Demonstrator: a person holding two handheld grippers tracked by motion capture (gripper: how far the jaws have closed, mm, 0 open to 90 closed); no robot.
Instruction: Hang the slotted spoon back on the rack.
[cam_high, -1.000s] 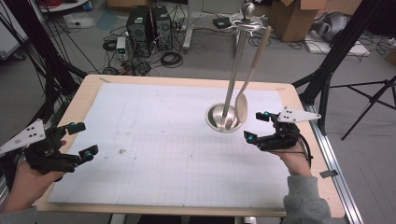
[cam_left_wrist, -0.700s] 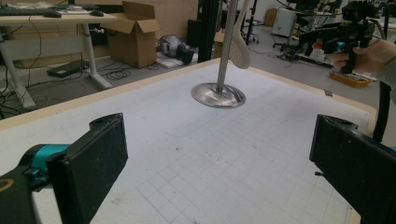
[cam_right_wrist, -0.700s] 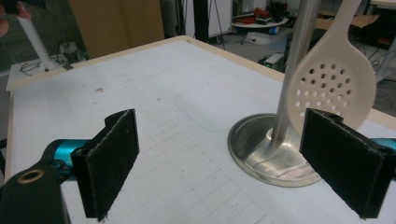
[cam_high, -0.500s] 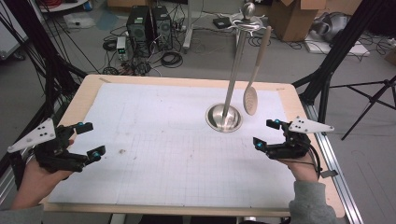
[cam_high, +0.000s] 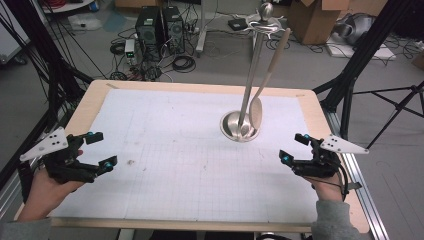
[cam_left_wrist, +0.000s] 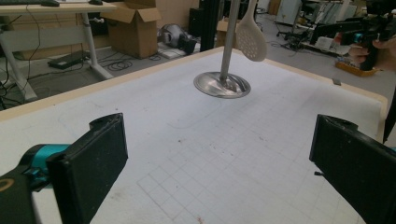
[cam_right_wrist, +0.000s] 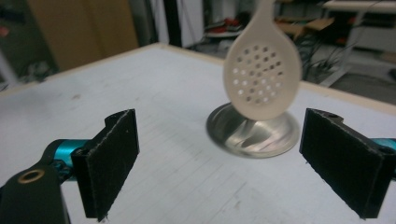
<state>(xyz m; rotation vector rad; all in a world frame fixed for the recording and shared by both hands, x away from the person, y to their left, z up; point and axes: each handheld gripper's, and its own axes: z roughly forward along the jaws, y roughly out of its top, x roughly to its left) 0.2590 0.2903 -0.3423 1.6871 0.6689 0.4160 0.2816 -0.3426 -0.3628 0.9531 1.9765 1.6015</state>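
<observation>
Hanging from a hook at the top of the tall polished steel utensil stand (cam_high: 241, 125), at about 1 o'clock from the table's middle in the high view: a cream-coloured perforated plastic skimmer spoon (cam_high: 256, 111), handle sloping up to the stand's crown, round holed head low over the stand's dished round base, whether touching it cannot be told. Seen again in the right gripper view, spoon head (cam_right_wrist: 262, 73) straight ahead at 12 o'clock, slightly blurred, in front of the shiny base (cam_right_wrist: 254, 133). Seen too in the left gripper view, spoon head (cam_left_wrist: 251, 41) at 1 o'clock beside the steel pole, base (cam_left_wrist: 222, 85) below it.

Held low at 4 o'clock of the table, near its edge and well apart from the stand: the black right gripper (cam_high: 294, 147), jaws spread wide, nothing between them, pointing roughly toward 10 o'clock. In its own view, both black padded jaws wide apart, spoon framed in the gap.

Held at 8 o'clock of the table: the black left gripper (cam_high: 101, 149), jaws likewise spread wide and empty, aimed across the white gridded paper mat (cam_high: 180, 165) covering the pale wooden table (cam_high: 90, 102). Grey three-cornered plates on top of both grippers, a hand and grey sleeve behind each
</observation>
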